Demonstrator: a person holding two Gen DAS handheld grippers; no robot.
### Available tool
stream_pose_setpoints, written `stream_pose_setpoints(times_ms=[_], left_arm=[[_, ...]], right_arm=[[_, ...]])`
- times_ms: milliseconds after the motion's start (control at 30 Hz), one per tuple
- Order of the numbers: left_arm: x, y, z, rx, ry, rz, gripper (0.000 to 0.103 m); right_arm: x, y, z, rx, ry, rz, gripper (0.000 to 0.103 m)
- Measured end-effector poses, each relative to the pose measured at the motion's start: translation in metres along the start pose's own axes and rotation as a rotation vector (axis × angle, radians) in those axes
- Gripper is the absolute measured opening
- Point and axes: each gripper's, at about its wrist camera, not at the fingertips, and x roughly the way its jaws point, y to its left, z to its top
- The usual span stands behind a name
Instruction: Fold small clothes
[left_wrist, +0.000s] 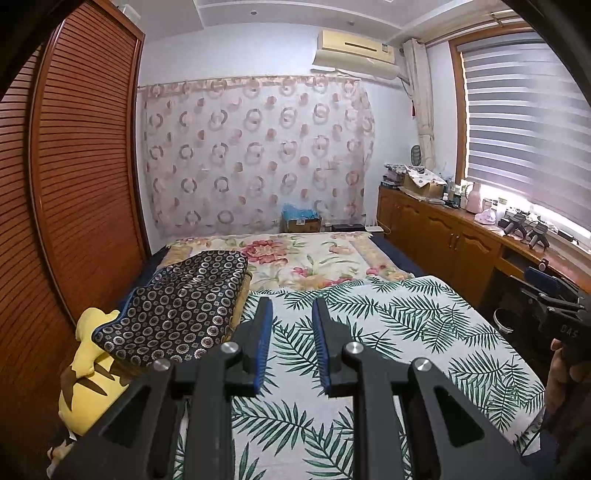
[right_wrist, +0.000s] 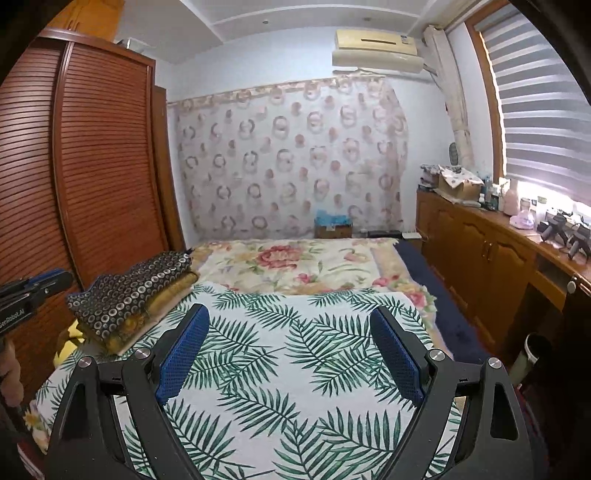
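Note:
A folded dark cloth with a ring pattern (left_wrist: 177, 302) (right_wrist: 129, 291) lies on top of a folded yellowish cloth (right_wrist: 173, 291) at the bed's left side. A white sheet with green palm leaves (left_wrist: 388, 332) (right_wrist: 295, 350) covers the near part of the bed. My left gripper (left_wrist: 292, 302) hovers over that sheet just right of the pile, its blue pads a narrow gap apart with nothing between them. Over the sheet's middle, my right gripper (right_wrist: 290, 310) stands wide open and empty. Each gripper also shows at the edge of the other's view, held by a hand (left_wrist: 557, 369).
A yellow plush toy (left_wrist: 88, 369) lies between the pile and the louvred wooden wardrobe (left_wrist: 85, 177) on the left. A floral blanket (left_wrist: 295, 258) covers the far bed. A wooden cabinet (right_wrist: 480, 243) with clutter runs under the window on the right; a bin (right_wrist: 532, 354) stands beside the bed.

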Motion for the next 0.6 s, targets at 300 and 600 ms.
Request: stream_pose_setpoints(times_ms=[300,600], left_arm=[[-0.0020,-0.0020,0.0008,-0.001,-0.003,0.002,0.020],[-0.0053,-0.0054,0.0012,-0.001,-0.007,0.006,0.020]], right_arm=[[0.0018,-0.0008,-0.0029,0.000,0.004,0.005,0.091],[0.0016,-0.0009,-0.0032,0.000,0.003,0.005,0.091]])
